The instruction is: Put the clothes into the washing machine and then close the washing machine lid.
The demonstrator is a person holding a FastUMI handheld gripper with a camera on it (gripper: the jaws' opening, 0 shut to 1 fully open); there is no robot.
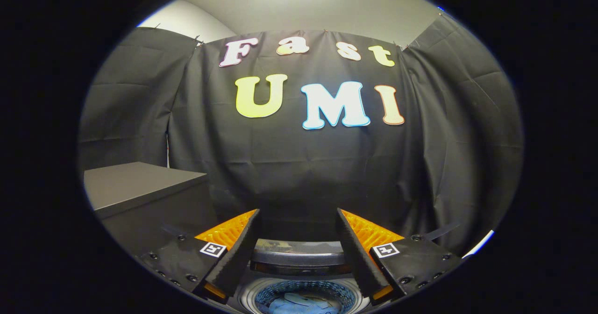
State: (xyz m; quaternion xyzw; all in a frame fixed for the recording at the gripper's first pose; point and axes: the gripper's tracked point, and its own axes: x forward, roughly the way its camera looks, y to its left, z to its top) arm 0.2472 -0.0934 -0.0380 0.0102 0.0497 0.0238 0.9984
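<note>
Held high above a top-loading washing machine (pixel 299 289), looking level at the booth's black cloth wall. Directly below and between the fingers: the round drum opening, blue clothes (pixel 299 304) already lying inside. Just beyond the opening, the raised lid (pixel 299 253), standing up at the back, long edge running across from finger to finger. Gripper (pixel 297 223) spread wide, gripping nothing, touching nothing. Off to the left, a dark cabinet (pixel 140 188). Likely next: reaching forward and down to the lid.

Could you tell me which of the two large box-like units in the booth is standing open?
The washing machine below the open hand-held gripper: its drum shows blue clothes inside. The grey cabinet beside it has a closed flat top.
</note>
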